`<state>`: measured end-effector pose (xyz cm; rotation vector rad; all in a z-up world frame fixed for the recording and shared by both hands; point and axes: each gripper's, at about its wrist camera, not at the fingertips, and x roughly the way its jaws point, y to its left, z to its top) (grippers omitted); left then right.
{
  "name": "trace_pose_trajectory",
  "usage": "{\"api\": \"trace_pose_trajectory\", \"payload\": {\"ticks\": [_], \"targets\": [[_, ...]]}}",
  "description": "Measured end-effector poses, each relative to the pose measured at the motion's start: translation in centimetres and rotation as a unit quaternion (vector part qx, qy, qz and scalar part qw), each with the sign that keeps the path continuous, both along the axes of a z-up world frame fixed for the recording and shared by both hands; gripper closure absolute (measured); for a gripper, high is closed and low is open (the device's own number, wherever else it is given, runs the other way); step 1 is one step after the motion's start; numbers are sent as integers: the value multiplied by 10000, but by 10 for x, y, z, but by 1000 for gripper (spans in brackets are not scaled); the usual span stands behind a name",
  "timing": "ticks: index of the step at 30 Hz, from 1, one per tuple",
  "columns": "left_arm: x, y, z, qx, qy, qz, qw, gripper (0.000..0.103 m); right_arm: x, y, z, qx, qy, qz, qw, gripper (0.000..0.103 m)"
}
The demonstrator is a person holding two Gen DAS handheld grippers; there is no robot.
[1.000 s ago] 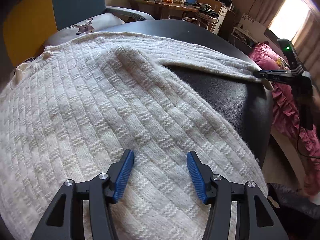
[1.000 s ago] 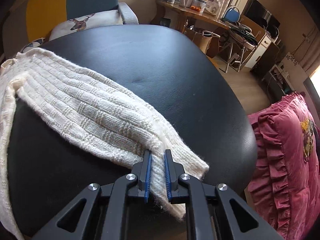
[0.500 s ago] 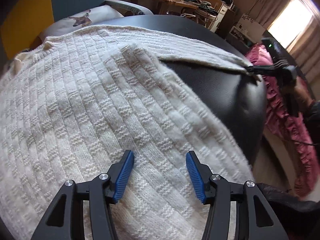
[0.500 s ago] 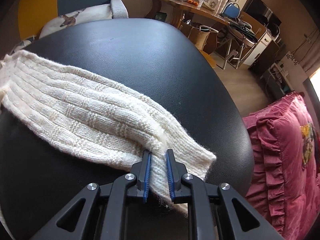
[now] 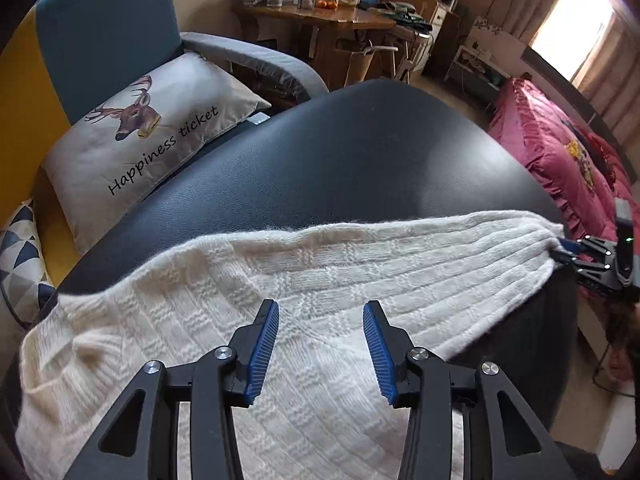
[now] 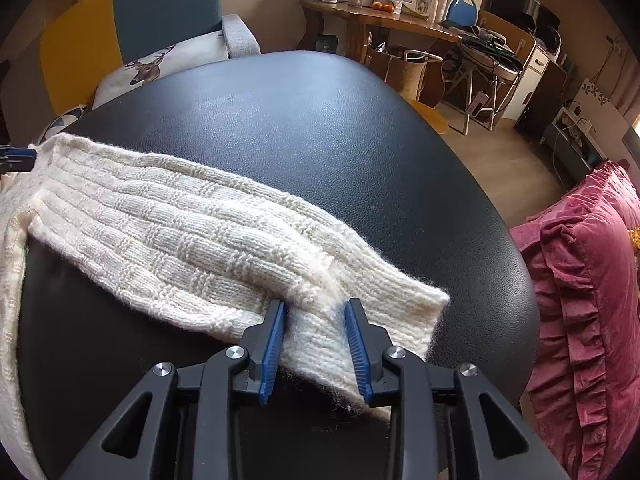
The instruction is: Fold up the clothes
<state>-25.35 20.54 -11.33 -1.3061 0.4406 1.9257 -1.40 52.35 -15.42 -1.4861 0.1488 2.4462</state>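
A cream knitted sweater [image 5: 360,272] lies on the black padded table [image 5: 340,152]. One sleeve [image 6: 192,232] stretches across the table to the right edge. My left gripper [image 5: 320,308] hovers open over the sweater where the sleeve joins the body, with nothing pinched. My right gripper [image 6: 315,306] is at the sleeve's cuff. Its jaws are opening; the cuff's folded edge lies loose between them, and the pads stand off it. In the left wrist view the right gripper [image 5: 568,250] shows at the cuff's far end. One left gripper fingertip [image 6: 16,158] shows at the right wrist view's left edge.
An armchair with a deer cushion [image 5: 148,128] stands behind the table on the left. A pink ruffled bedspread [image 6: 592,260] lies close to the table's right edge. A wooden table with jars [image 5: 312,12] is at the back. The far half of the black table is bare.
My left gripper swept from over the sweater's body to the sleeve's base. My right gripper's jaws parted and let go of the cuff, which dropped flat.
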Motion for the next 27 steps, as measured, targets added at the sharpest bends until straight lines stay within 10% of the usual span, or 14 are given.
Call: {"api": "trace_pose_trajectory", "payload": {"ticks": [5, 9, 15, 27], "targets": [[-6, 26, -33, -538, 139, -243, 9982, 60, -4, -2, -3, 196, -33, 68, 9998, 71], [-11, 30, -37, -463, 359, 137, 9982, 98, -14, -13, -4, 774, -194, 150, 9967, 81], [-15, 25, -39, -5, 459, 799, 9957, 98, -42, -2, -6, 1204, -223, -131, 9924, 87], [-27, 20, -24, 281, 19, 1131, 9932, 93, -36, 27, 10, 536, 29, -477, 9974, 72]]}}
